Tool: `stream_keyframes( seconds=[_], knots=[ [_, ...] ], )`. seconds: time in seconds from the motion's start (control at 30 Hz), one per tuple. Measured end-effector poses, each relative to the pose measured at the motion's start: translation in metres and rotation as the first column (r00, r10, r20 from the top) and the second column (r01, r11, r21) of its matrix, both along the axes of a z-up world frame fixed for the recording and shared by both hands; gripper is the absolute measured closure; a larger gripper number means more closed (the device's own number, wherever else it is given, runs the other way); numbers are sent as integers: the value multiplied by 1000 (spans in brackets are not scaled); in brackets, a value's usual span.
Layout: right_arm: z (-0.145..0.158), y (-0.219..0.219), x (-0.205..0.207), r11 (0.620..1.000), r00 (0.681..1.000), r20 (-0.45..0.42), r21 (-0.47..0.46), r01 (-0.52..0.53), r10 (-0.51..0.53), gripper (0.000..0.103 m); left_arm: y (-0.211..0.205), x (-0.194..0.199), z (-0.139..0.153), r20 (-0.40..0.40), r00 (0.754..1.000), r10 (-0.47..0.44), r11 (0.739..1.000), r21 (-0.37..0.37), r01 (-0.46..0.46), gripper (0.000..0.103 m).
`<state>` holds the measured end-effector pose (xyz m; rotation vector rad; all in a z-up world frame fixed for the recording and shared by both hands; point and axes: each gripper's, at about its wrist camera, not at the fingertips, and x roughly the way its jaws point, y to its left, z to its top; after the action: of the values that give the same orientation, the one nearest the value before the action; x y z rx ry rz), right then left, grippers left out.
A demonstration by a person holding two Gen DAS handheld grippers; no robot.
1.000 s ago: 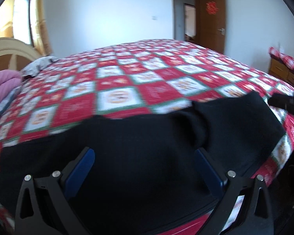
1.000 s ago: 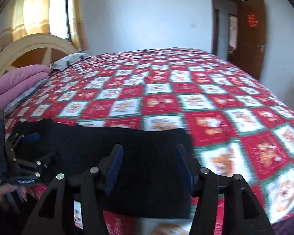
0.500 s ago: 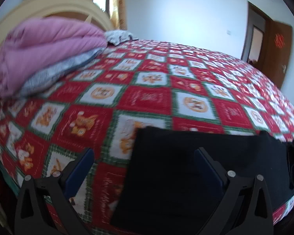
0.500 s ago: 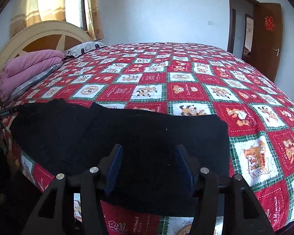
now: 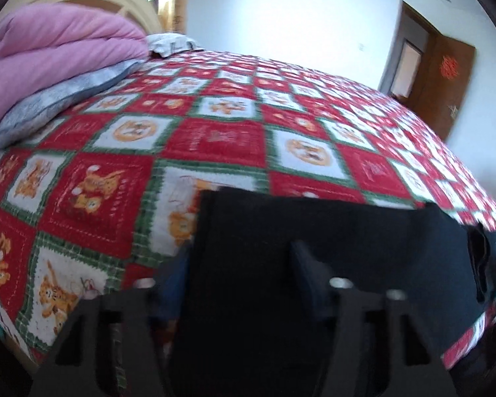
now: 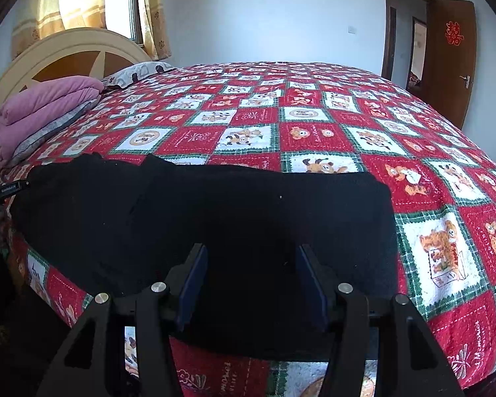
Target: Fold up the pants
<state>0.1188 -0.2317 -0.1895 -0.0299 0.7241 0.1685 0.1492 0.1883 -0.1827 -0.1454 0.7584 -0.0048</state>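
Note:
The black pants (image 6: 215, 218) lie spread flat along the near edge of the bed, lengthwise from left to right; they also show in the left wrist view (image 5: 330, 254). My left gripper (image 5: 238, 264) is open at the pants' left end, with the left corner of the cloth between its fingers. Its body shows at the far left of the right wrist view (image 6: 3, 192). My right gripper (image 6: 253, 278) is open and empty, just above the right half of the pants.
The bed has a red, white and green checked bedspread (image 6: 314, 112). Folded pink and grey quilts (image 6: 46, 109) and a pillow (image 6: 139, 71) lie by the cream headboard (image 6: 59, 53). A brown door (image 6: 449, 56) stands open at the back right.
My left gripper has swung from the middle of the pants to their left end and come down close over the corner. My right gripper has drawn back a little.

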Motion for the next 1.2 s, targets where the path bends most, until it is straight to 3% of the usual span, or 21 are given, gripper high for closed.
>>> stream_keyframes(
  seconds=[0.07,0.3,0.43,0.63,0.8,1.07,1.2],
  knots=[
    [0,1,-1,1000,1000,3,3,-3,3,46,-4,1,1,-8,1000,-5,1000,16,5,57],
    [5,-2,-5,1000,1000,26,9,6,-6,46,9,-9,11,-20,999,42,985,-166,-45,83],
    [7,-9,-4,999,999,25,27,28,-29,46,12,-20,27,-24,998,52,954,-295,-57,85],
    [14,-13,-6,999,998,46,31,33,-35,46,-1,-35,59,-16,998,56,909,-413,-58,85],
    [22,-21,-7,998,996,60,38,58,-60,46,-40,-40,86,29,1000,-11,868,-496,25,85],
    [37,-55,-4,984,985,69,88,153,-159,46,-138,-27,119,94,978,-184,824,-528,206,85],
    [44,-75,-2,974,975,77,103,199,-208,46,-180,-17,126,105,962,-253,815,-513,270,85]
  ],
)
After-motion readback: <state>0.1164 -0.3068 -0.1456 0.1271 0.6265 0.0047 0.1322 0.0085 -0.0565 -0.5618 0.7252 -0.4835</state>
